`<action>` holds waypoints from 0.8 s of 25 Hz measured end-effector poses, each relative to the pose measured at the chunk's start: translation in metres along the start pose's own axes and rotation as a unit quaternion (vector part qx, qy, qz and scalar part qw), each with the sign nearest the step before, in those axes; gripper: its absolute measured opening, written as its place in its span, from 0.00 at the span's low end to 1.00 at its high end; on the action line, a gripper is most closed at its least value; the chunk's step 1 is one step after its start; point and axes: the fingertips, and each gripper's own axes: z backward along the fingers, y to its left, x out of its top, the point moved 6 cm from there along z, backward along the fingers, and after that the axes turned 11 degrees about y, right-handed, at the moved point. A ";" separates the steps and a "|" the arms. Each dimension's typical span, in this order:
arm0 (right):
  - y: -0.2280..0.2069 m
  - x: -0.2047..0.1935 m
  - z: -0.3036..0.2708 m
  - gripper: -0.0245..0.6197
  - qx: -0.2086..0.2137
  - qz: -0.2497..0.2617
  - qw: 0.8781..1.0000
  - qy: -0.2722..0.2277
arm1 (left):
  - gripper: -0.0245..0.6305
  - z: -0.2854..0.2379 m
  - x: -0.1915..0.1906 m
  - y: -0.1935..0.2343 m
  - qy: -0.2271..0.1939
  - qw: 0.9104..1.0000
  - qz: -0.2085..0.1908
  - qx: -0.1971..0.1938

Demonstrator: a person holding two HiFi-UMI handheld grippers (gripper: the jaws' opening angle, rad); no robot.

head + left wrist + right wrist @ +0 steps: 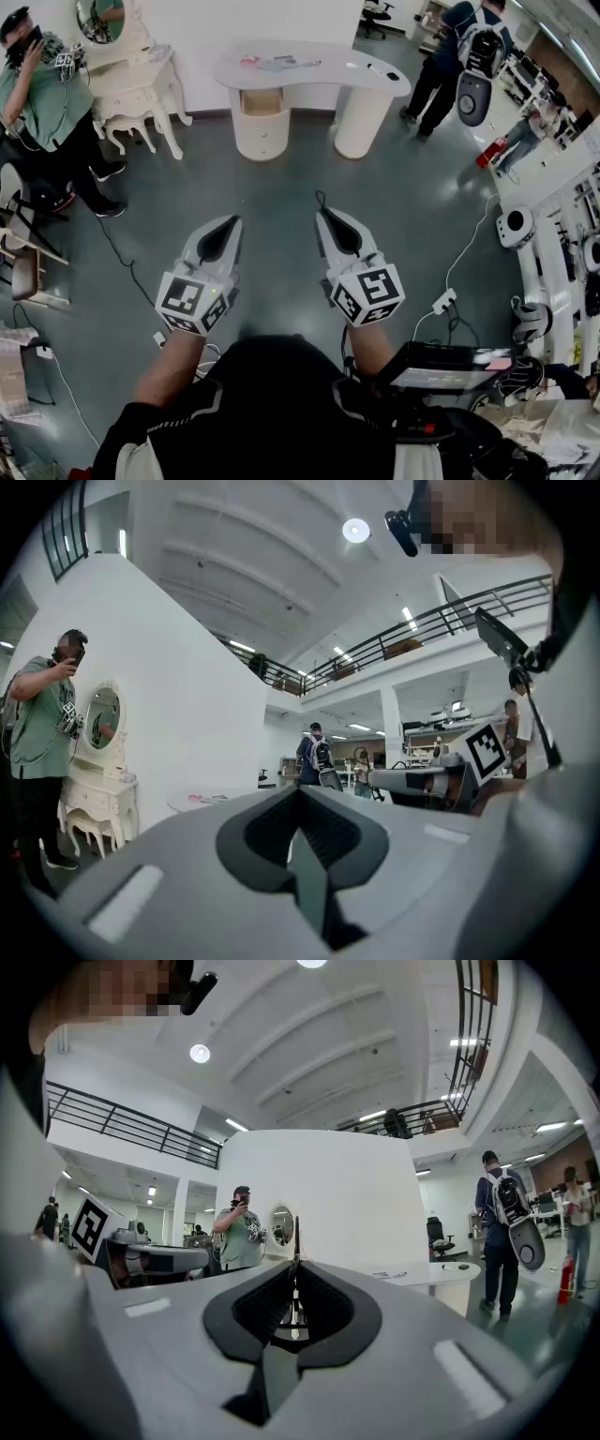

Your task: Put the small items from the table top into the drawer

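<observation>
A white curved table (309,77) stands far ahead across the grey floor, with a wooden drawer (261,101) under its left part. Small items lie on its top: a pink one (250,61), a flat grey one (281,65) and a dark one (392,75). My left gripper (234,219) and right gripper (319,212) are held side by side at waist height, well short of the table. Both are shut with nothing between the jaws. The left gripper (300,791) points level toward the table (202,801). The right gripper (296,1241) has the table (441,1274) to its right.
A white dresser with an oval mirror (131,75) stands at the back left, with a person in green (47,103) beside it. A person with a backpack (469,52) stands right of the table. Cables and a power strip (442,302) lie on the floor, with equipment along the right.
</observation>
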 end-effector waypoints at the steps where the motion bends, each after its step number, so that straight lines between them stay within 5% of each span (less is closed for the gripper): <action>1: 0.001 0.000 0.000 0.07 0.000 0.000 1.000 0.000 | 0.04 0.001 0.000 0.000 0.001 1.000 0.000 -0.001; 20: 0.019 0.001 -0.008 0.08 -0.016 -0.007 1.000 -0.001 | 0.04 0.010 -0.006 0.012 -0.006 1.000 0.012 -0.023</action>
